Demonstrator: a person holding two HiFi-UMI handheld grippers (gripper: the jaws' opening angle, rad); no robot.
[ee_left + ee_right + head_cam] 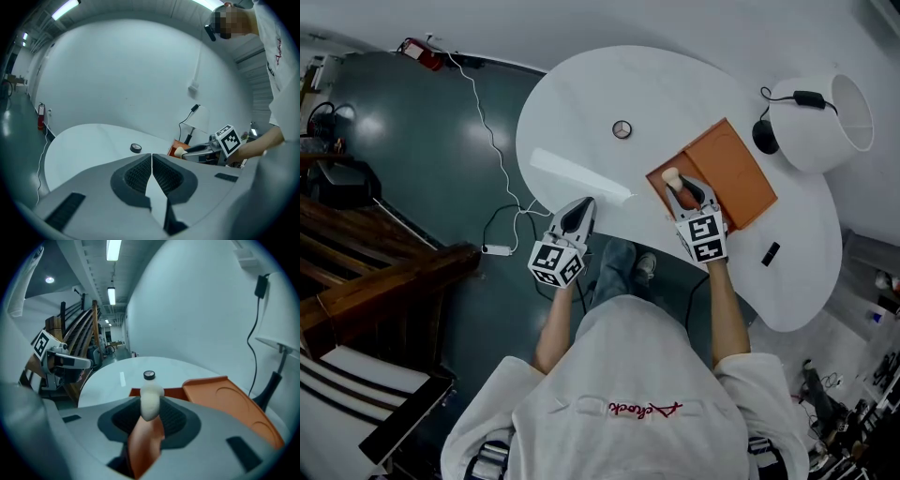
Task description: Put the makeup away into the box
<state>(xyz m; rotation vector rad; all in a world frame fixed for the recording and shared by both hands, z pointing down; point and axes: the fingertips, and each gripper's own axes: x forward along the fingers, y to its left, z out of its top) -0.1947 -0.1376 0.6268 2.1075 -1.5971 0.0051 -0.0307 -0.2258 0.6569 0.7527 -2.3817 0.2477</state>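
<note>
My right gripper (682,191) (149,417) is shut on a makeup sponge stick (150,401) with an orange handle and a cream rounded tip (671,175). It hovers over the near corner of the open orange box (659,180) (174,392), whose lid (729,173) (232,401) lies flat to the right. A small round black compact (622,129) (136,148) (149,375) sits on the white table (581,112) beyond the box. My left gripper (579,212) (152,172) is shut and empty at the table's near edge, left of the box.
A white lamp (825,117) with a black cable stands at the table's right end. A small black block (771,253) lies near the right front edge. On the floor to the left are a power strip (497,249) and wooden stairs (356,281).
</note>
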